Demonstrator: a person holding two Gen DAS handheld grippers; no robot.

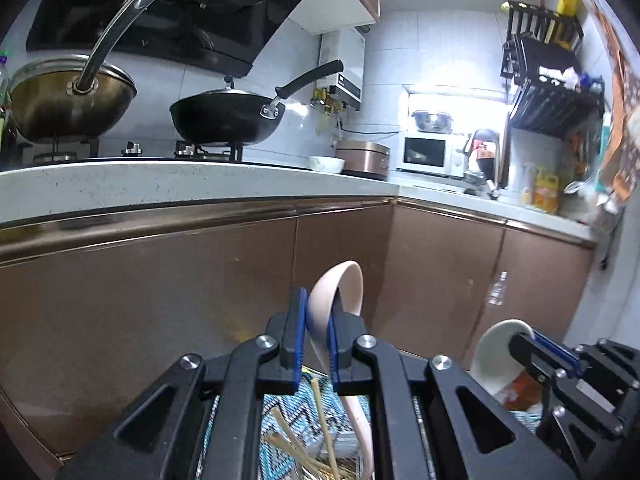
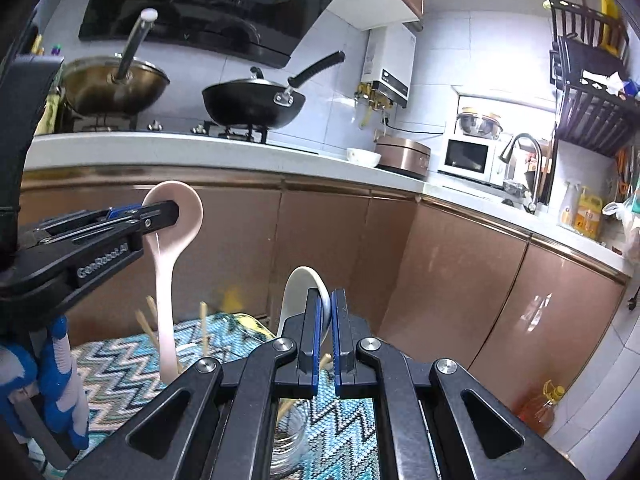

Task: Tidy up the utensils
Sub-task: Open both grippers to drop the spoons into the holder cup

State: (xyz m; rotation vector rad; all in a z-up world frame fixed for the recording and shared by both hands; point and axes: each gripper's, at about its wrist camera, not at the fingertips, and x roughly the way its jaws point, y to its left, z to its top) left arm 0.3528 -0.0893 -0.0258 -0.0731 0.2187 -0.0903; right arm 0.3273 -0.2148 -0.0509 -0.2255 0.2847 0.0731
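My left gripper (image 1: 318,320) is shut on the bowl of a pink spoon (image 1: 320,300), whose handle hangs down between the arms. In the right wrist view the pink spoon (image 2: 188,224) hangs from the left gripper (image 2: 172,214) at the left, its handle pointing down among wooden chopsticks (image 2: 204,328). My right gripper (image 2: 326,312) is shut on the bowl of a white spoon (image 2: 298,296). That white spoon (image 1: 494,354) and the right gripper (image 1: 520,344) also show at the lower right of the left wrist view. A glass jar (image 2: 292,432) stands below on a zigzag cloth (image 2: 120,360).
Brown cabinet doors (image 1: 160,280) and a white counter (image 1: 200,184) stand just ahead, with two woks (image 1: 228,116) on the stove. A person's blue-gloved hand (image 2: 60,380) holds the left tool. An oil bottle (image 2: 540,408) stands on the floor at the right.
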